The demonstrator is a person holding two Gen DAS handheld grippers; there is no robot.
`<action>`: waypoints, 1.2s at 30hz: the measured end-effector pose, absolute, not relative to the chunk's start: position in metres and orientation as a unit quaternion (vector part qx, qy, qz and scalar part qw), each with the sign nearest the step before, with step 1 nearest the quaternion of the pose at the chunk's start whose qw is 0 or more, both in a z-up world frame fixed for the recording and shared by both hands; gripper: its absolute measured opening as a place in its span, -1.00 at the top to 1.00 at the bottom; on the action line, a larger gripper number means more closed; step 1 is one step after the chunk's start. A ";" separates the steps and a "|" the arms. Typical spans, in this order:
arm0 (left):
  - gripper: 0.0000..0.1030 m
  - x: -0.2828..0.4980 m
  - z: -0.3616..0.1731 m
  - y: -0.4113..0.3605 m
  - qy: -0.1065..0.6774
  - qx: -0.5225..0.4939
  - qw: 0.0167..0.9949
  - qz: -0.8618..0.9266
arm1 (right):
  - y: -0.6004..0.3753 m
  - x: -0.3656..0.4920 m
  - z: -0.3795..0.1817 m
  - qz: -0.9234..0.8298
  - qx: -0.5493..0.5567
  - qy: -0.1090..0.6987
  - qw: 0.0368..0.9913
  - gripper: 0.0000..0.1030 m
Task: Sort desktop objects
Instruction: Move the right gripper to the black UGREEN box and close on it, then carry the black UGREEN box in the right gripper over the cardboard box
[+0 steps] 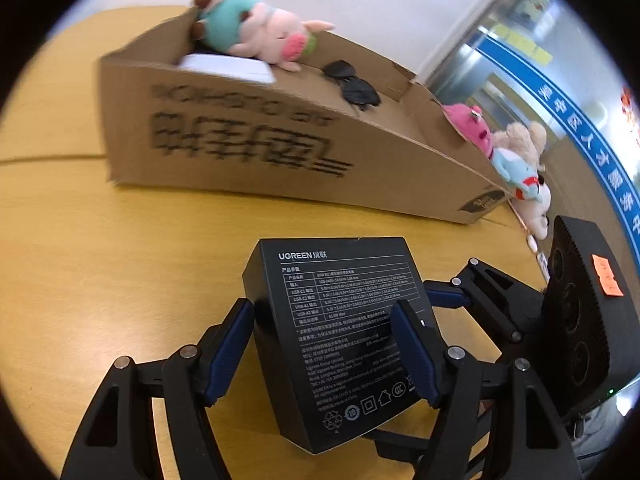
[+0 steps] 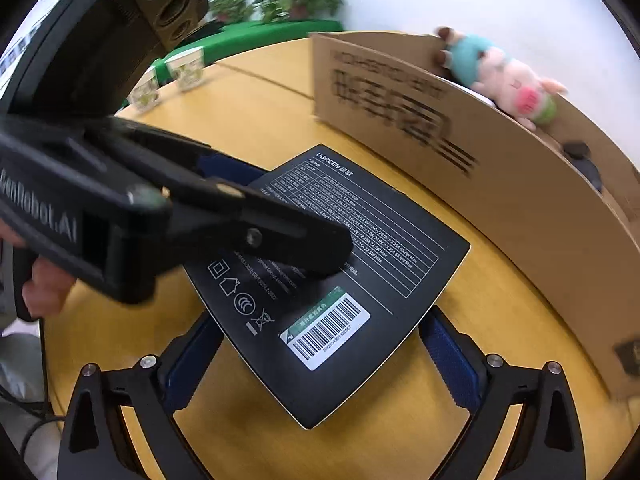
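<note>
I have the left gripper (image 1: 324, 340) clamped on the black UGREEN box (image 1: 340, 328), its 2 blue pads pressed against the box's sides above the yellow table (image 1: 120, 260). My right gripper (image 2: 320, 364) has its fingers spread wide apart, flanking the box's barcode corner. The cardboard box (image 1: 260, 140) with the plush pig (image 1: 260, 28) sits behind.

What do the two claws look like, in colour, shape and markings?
Both claws are black plastic frames with triangular cut-outs and silver rivets at the joints. Their fingers carry ribbed blue pads. The left claw bears white lettering ending "Robot.AI" on its body. The right claw has the same build; its housing carries an orange sticker.
</note>
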State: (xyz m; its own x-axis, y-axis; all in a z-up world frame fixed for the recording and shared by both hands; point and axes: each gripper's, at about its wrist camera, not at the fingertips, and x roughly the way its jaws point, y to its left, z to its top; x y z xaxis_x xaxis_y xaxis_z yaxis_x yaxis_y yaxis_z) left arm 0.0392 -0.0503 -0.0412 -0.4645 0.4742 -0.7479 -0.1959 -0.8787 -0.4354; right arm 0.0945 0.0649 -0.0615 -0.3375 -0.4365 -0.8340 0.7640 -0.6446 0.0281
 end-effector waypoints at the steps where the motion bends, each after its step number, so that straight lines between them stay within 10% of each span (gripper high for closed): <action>1: -0.35 0.038 -0.040 -0.045 -0.142 -0.478 0.202 0.843 | 0.069 0.095 -0.061 -0.800 0.435 0.186 0.370 -0.90; 24: -0.33 -0.042 0.187 0.041 -0.033 -0.238 0.283 0.928 | 0.162 0.029 0.156 -0.914 0.233 0.231 0.239 -0.86; 36: -0.33 -0.160 0.145 0.021 -0.086 -0.346 0.251 0.900 | 0.157 -0.114 0.141 -0.864 0.336 0.213 0.309 -0.85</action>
State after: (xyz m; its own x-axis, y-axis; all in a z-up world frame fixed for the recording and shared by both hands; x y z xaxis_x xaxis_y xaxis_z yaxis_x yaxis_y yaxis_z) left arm -0.1603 0.0214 0.1454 -0.6353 0.5107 -0.5793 -0.3921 -0.8596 -0.3278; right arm -0.1144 0.1566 0.1413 -0.5828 -0.3915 -0.7121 0.6773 -0.7182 -0.1595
